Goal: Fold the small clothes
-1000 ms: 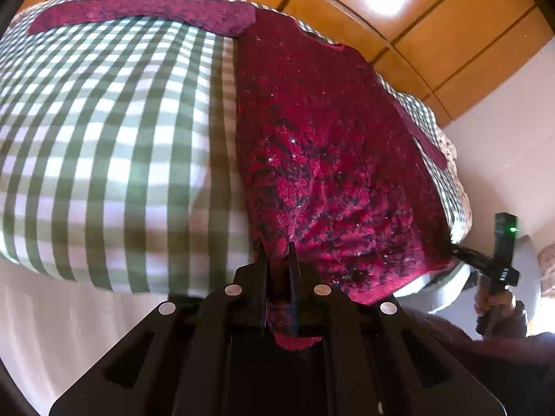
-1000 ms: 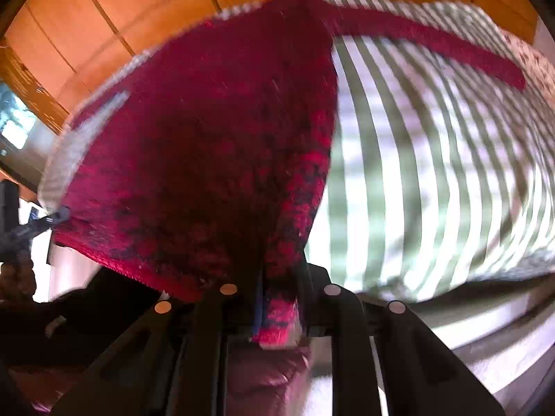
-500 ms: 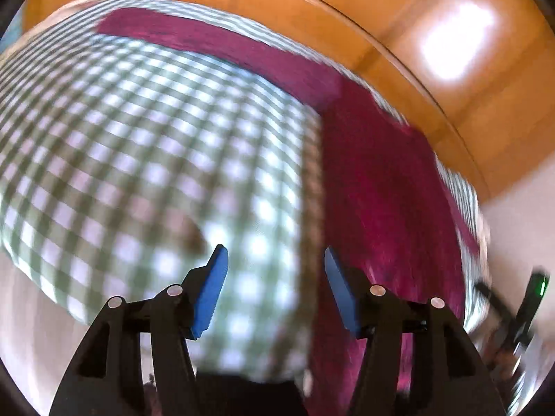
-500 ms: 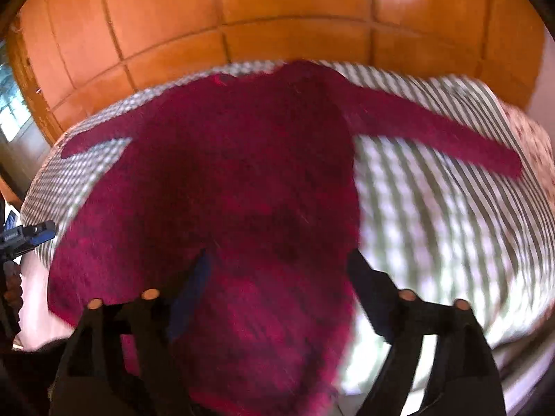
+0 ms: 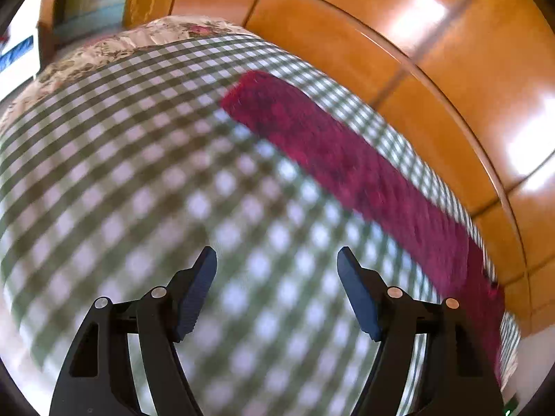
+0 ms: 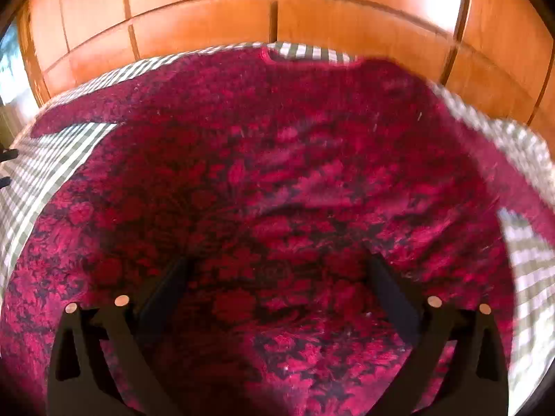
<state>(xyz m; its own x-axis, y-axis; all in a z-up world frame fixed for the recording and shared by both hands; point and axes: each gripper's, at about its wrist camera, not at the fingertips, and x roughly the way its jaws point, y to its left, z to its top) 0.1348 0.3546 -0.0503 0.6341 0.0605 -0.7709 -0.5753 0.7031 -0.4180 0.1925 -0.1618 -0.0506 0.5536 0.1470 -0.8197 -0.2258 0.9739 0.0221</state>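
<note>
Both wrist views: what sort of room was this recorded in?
Probably a bedroom. A red patterned sweater lies spread on a green-checked sheet over what looks like a bed, with floral bedding at its far end and glossy wooden panelling, perhaps wardrobe doors, behind.

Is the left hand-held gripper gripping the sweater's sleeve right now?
No. The left hand-held gripper is open over the checked cloth, and the sleeve lies beyond its fingers.

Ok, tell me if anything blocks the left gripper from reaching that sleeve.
Nothing visible does. The left gripper is open over bare checked bedcover, and the sweater's sleeve lies flat ahead and to its right, with only cloth between them.
</note>
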